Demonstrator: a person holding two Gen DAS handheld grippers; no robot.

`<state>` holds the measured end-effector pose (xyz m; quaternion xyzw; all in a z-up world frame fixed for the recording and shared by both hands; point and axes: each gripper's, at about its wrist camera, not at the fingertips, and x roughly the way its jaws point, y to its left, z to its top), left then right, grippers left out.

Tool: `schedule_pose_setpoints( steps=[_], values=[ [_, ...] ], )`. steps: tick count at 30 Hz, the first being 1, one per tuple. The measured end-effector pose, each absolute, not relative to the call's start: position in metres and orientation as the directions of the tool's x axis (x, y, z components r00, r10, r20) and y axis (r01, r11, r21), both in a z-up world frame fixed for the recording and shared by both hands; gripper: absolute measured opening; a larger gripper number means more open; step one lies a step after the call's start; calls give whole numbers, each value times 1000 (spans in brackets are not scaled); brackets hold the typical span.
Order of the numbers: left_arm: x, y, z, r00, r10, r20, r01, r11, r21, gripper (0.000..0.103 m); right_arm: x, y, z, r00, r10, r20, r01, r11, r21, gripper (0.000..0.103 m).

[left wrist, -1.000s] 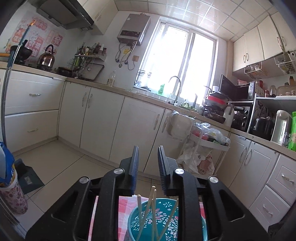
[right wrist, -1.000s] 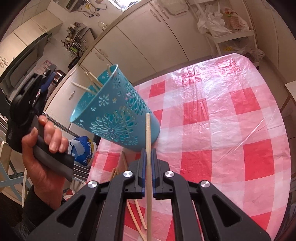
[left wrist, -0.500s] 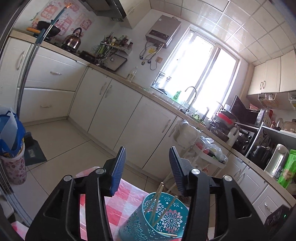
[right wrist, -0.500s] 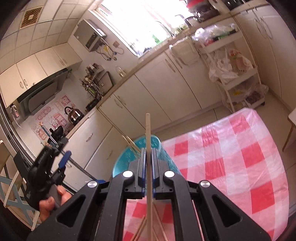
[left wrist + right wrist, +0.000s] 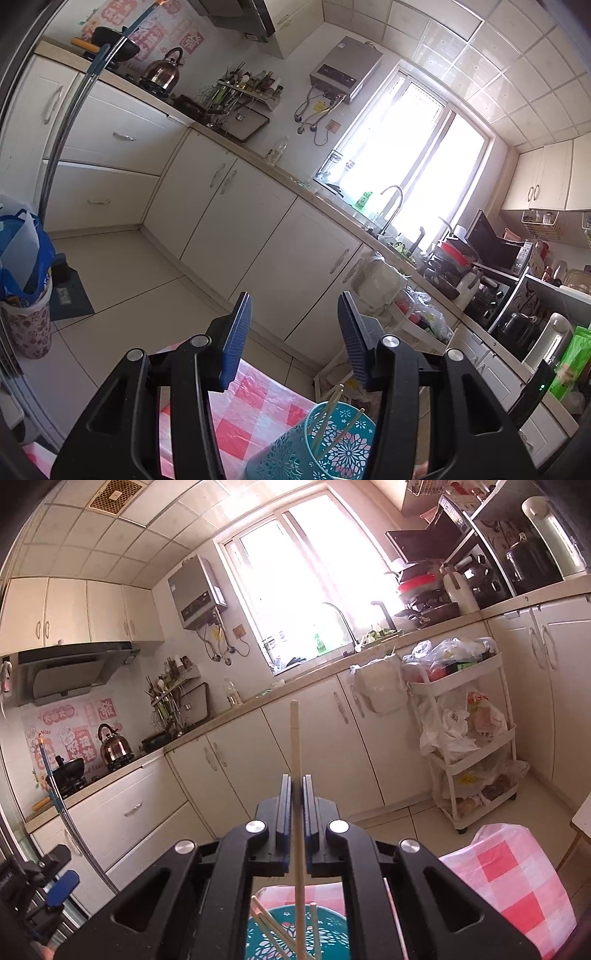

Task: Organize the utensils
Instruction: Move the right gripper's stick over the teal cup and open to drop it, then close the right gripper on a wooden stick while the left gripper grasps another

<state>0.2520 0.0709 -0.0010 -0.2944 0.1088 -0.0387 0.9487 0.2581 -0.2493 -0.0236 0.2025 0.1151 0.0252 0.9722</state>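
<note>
A teal perforated utensil cup (image 5: pixel 325 443) stands on the red-and-white checked tablecloth (image 5: pixel 255 413) and holds several wooden chopsticks (image 5: pixel 328 413). My left gripper (image 5: pixel 295 336) is open and empty, above and to the left of the cup. My right gripper (image 5: pixel 294 794) is shut on one wooden chopstick (image 5: pixel 295 753) that points up and away; its lower end hangs over the cup's mouth (image 5: pixel 288 934), where other chopsticks lean. The left gripper also shows at the far lower left of the right wrist view (image 5: pixel 40 886).
Cream kitchen cabinets (image 5: pixel 207 206) and a counter with a sink run behind the table. A white trolley with bags (image 5: pixel 469 738) stands to the right. A lined bin (image 5: pixel 22 295) stands on the floor to the left. The tablecloth's edge (image 5: pixel 517 871) shows at lower right.
My left gripper has opened wide and moved back from the cup. My right gripper has tilted up and carried the chopstick over the cup's mouth.
</note>
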Motion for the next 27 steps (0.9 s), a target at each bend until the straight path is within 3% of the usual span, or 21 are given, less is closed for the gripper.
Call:
schedule_pose_setpoints(
  steps=[8,12,16,18,25,27],
  values=[
    [253,72,-3,970,-140,-197,1,819,-574,45,256,-246,-37,960,126,-248,-12,909,417,8],
    [253,70,-3,968,-142,-208,-2,822,-569,47,239,-253,-33,956,137,-259,-17,908,418,32],
    [256,69,-3,963,-140,-229,-10,835,-550,50,205,-270,-31,939,151,-309,-17,917,398,34],
    [260,68,-4,954,-148,-259,-12,850,-527,52,183,-280,-36,918,150,-367,14,912,409,42],
    [270,59,-28,885,-183,-428,14,929,-369,55,131,-259,-117,683,304,-663,-23,917,397,43],
    [267,54,-45,839,-185,-512,30,955,-296,55,137,-235,-145,562,351,-749,-84,925,371,37]
  ],
)
